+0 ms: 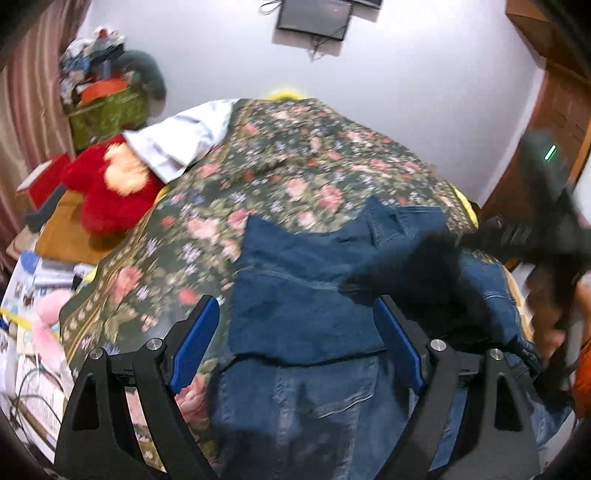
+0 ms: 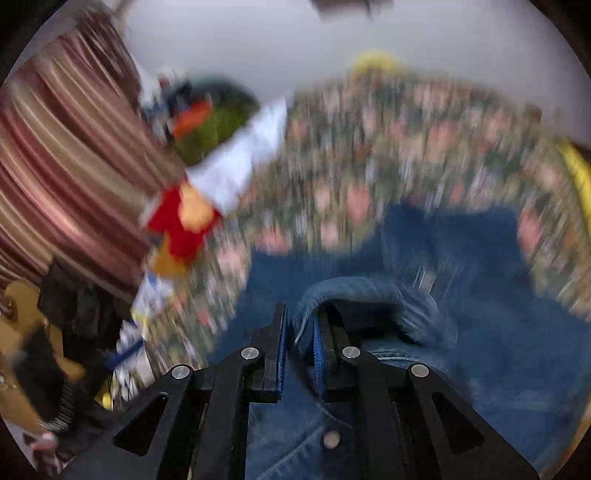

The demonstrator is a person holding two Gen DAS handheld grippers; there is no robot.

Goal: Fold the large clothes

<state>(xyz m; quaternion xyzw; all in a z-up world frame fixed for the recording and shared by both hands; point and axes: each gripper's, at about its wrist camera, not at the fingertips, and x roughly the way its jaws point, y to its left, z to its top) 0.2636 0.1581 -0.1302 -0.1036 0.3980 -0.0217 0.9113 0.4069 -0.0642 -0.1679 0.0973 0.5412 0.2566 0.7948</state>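
Tongs told the story: the right gripper (image 2: 300,345) was clamped on a rolled hem of the denim garment (image 1: 303,295), while the left gripper (image 1: 295,343) hung spread and empty above it. The blue denim lay at six o'clock in both wrist views, partly folded on the floral bedspread (image 1: 280,162). It looked heavy and limp yet thick at the seams, likely to sag unless taken by a hem or a corner. Beyond, at ten o'clock, a red plush toy (image 1: 107,192) sat beside a white striped cloth (image 1: 177,144). Striped curtains (image 2: 66,155) hung at nine o'clock; a dark screen (image 1: 314,18) was mounted on the pale wall at twelve.
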